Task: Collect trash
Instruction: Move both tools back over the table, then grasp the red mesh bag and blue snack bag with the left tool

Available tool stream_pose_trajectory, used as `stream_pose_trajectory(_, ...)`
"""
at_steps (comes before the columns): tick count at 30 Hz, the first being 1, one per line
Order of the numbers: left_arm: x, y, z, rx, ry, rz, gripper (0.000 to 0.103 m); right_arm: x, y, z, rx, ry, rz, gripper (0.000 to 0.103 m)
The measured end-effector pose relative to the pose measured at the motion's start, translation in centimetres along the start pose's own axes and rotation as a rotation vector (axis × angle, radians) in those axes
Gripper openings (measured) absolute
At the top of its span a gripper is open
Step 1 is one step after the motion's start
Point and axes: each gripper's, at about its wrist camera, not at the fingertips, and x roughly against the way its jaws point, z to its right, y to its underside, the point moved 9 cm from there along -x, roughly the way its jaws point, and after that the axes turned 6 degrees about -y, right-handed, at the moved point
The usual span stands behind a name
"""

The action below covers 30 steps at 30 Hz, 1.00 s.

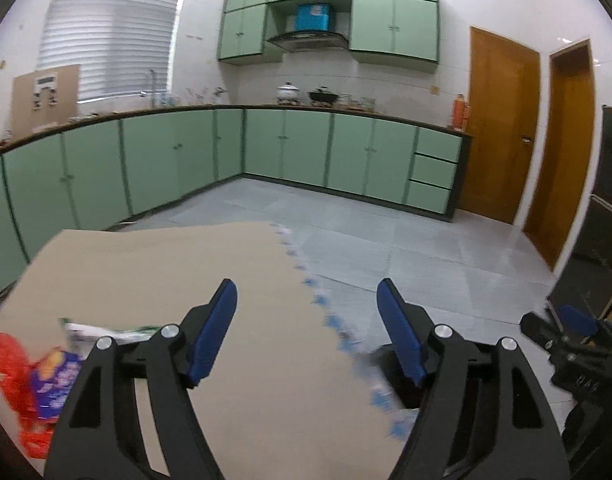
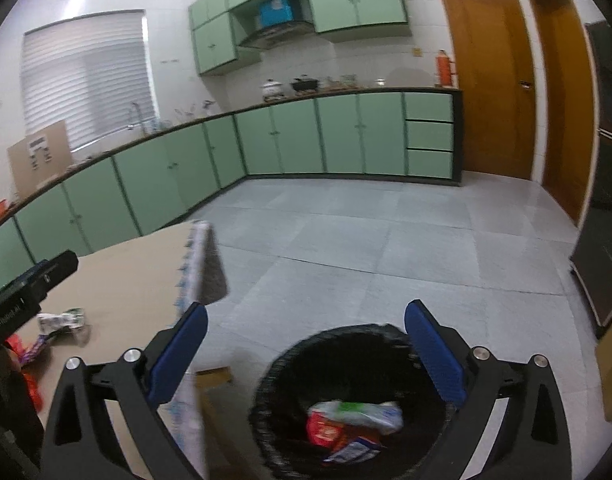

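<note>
Crumpled wrappers [image 2: 348,428], one red, one white and green, one blue and white, lie in the bottom of a black-lined trash bin [image 2: 281,364] standing on the grey tiled floor [image 2: 346,232], directly below and between the fingers of the right gripper [image 2: 306,348]. Its jaws stand wide apart with nothing between the blue pads [image 2: 438,356].

More trash lies on the beige-topped table [image 1: 165,264]: a white and green wrapper [image 1: 105,330], a blue packet [image 1: 53,380] and red pieces [image 1: 7,364], all below and to the left of the left gripper [image 1: 306,328]. That gripper is also open and empty, hovering over the table's right edge, where a blue and white patterned cloth border [image 1: 330,320] hangs. Green cabinets [image 1: 153,164] and two wooden doors [image 1: 498,120] lie well beyond both grippers.
</note>
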Motion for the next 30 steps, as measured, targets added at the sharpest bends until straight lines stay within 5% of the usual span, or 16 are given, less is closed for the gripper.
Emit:
stream_pose_trajectory(15,6.5,3.8,-15.5,0.044,-0.297,-0.006,0.072,-2.4,2.9,-14.0,0.119,-0.194,-0.039,0.097)
stream_pose_trajectory(30,8.2,8.9,-20.2,0.095,-0.318,-0.089,0.075,-1.5,5.8,-21.2,0.234,-0.272,-0.045,0.097)
